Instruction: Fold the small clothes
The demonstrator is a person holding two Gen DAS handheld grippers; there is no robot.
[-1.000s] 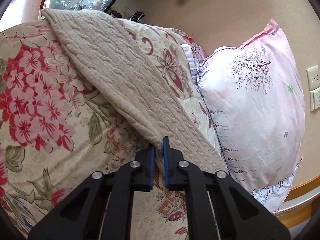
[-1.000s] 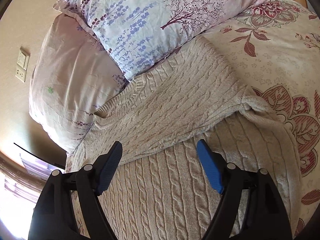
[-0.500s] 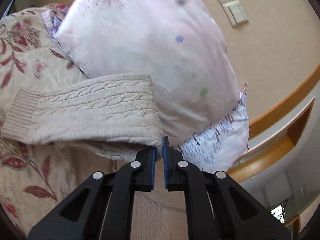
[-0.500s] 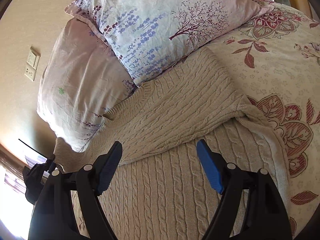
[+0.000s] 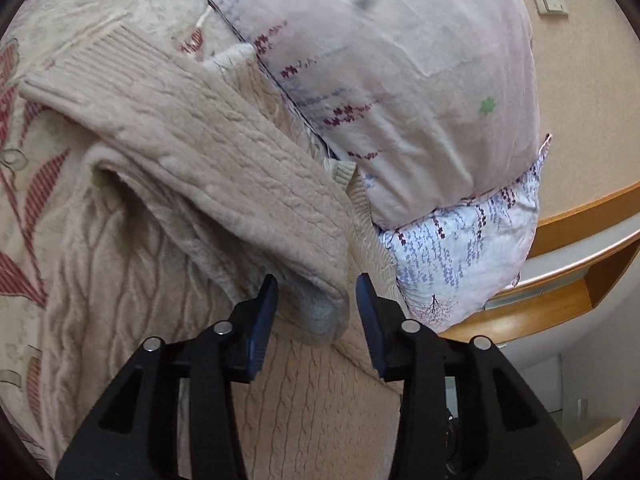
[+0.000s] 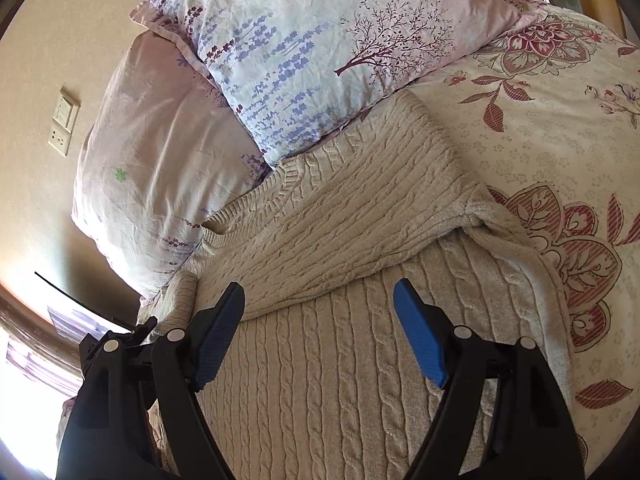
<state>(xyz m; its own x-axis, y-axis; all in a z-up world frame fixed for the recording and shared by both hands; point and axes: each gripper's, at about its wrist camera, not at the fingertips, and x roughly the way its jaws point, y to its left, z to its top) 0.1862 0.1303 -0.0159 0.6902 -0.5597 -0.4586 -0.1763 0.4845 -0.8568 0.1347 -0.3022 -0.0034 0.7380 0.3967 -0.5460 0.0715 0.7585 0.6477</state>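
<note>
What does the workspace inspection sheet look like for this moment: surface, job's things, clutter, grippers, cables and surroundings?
Surface: bed with floral bedspread.
Job's things: beige cable-knit sweater lies on the bedspread, one sleeve folded across its body; the other sleeve is folded over by the left gripper.
Clutter: two pillows, a lavender-print pillow resting on a pink pillow, touching the sweater's neckline.
Grippers: left gripper has just been opening, the sleeve's fold between its jaws, pads off it; right gripper open, empty, over the sweater.
Cables: nothing seen.
Surroundings: beige wall, wall switch and socket, wooden bed frame.
</note>
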